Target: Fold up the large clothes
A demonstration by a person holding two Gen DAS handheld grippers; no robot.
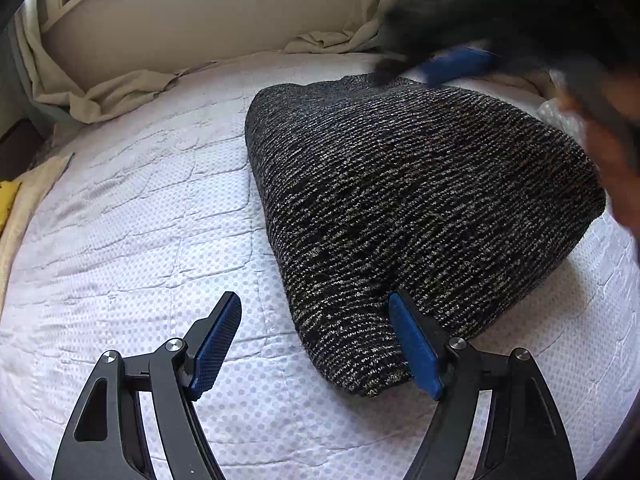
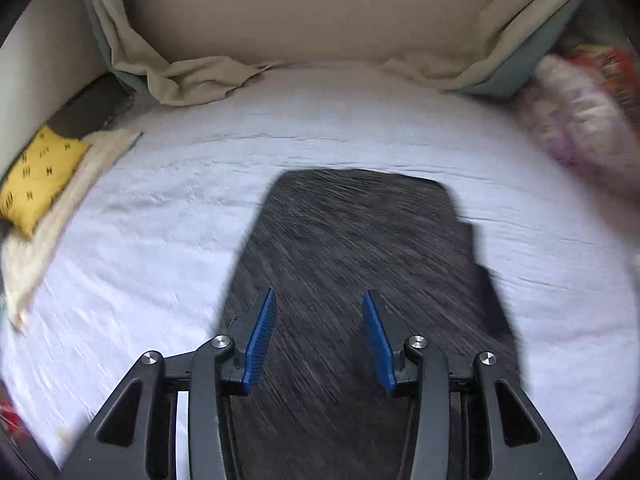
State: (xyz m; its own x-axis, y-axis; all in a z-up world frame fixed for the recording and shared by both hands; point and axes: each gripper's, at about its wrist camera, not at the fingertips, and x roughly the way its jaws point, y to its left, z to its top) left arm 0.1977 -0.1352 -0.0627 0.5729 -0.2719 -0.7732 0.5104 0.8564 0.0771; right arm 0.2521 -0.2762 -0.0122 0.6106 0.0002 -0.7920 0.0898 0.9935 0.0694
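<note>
On the bed (image 1: pixel 132 216), the left gripper (image 1: pixel 316 340) sits at six o'clock in its own view with its fingers spread wide, holding nothing; one blue pad touches, or nearly touches, the near corner of the folded sweater (image 1: pixel 408 208), which lies as a thick dark knit bundle from the centre out toward three o'clock. The risk here, as I judge it, is that this pad catches the loose knit and drags the corner open, undoing the fold. The right gripper (image 2: pixel 319 336) hangs over the sweater (image 2: pixel 360 248) at six o'clock in its view, fingers parted at a middling width and empty; that view is smeared by motion, so a quick sweep may brush the top layer and skew the bundle, or shove it along the wrinkled sheet. By count: one sweater, two grippers, one yellow pillow (image 2: pixel 38 176) at nine o'clock, one beige curtain (image 2: pixel 176 76) bunched at eleven o'clock, and a blurred heap of patterned cloth (image 2: pixel 576 120) at two o'clock, whose pieces I cannot count.
</note>
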